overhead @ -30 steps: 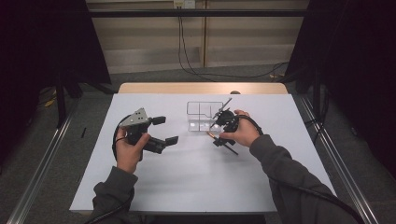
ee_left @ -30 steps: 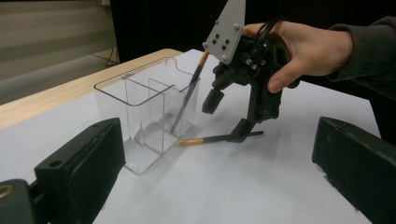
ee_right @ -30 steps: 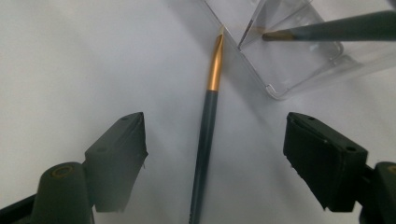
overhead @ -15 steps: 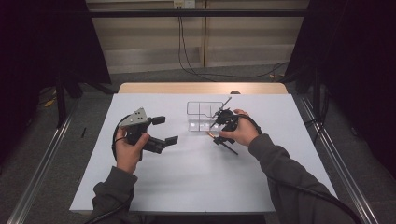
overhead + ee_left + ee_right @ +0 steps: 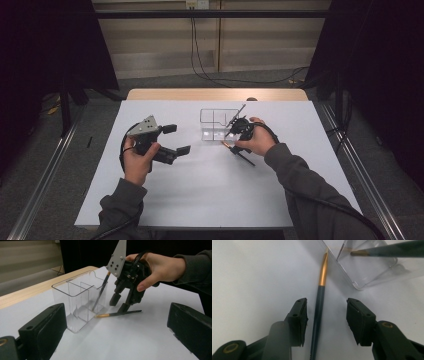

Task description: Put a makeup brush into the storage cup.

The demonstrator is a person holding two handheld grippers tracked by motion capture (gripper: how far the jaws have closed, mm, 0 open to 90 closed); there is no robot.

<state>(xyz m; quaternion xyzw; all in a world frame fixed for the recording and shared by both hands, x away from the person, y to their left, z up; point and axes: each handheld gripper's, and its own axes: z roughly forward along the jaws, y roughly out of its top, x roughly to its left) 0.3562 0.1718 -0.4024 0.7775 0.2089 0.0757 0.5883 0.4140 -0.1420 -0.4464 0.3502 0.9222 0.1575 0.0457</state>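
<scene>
A clear plastic organiser box (image 5: 210, 112) (image 5: 75, 300) (image 5: 372, 267) stands mid-table. One dark brush (image 5: 236, 116) (image 5: 101, 291) (image 5: 387, 251) leans inside its right compartment. A second dark brush with a gold ferrule (image 5: 241, 153) (image 5: 117, 313) (image 5: 322, 285) lies flat on the table beside the box. My right gripper (image 5: 234, 142) (image 5: 119, 304) (image 5: 328, 312) is open and points down, its jaws straddling that lying brush without touching it. My left gripper (image 5: 177, 139) (image 5: 117, 340) is open and holds nothing, off to the left of the box and facing it.
The white tabletop (image 5: 200, 190) has free room in front and at both sides. A wooden strip (image 5: 215, 94) runs along the far edge. Cables hang behind the table, and metal rails flank it on the floor.
</scene>
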